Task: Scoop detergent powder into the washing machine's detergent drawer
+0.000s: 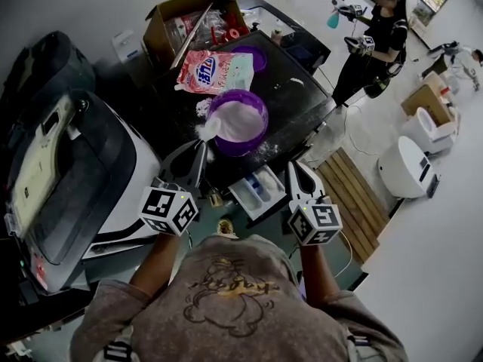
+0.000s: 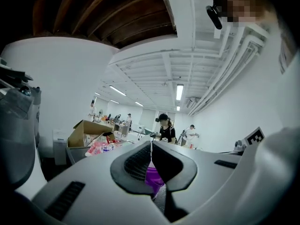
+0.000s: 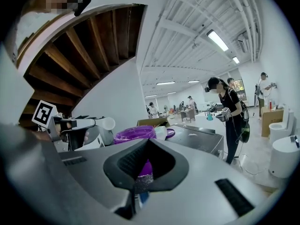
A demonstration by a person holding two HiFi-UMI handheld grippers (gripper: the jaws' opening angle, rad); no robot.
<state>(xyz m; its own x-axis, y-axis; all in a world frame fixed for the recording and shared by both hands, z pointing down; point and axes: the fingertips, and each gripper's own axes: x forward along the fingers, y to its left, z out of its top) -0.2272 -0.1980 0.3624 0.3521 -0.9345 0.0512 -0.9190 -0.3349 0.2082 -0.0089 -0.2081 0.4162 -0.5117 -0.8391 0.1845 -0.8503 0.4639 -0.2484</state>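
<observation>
Scoop (image 1: 210, 129) handle pinched in left gripper (image 1: 201, 148), mostly hidden by jaws; its cup sits at purple tub (image 1: 259, 136) rim, fill unreadable. Right gripper (image 1: 293, 167) pressed together, empty, beside open detergent drawer (image 1: 259, 189); compartments hard to make out.

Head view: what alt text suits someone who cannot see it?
Seen from above, a person's left gripper holds a white scoop at the rim of a purple tub of powder. The right gripper, shut and empty, hovers by the open detergent drawer.
</observation>
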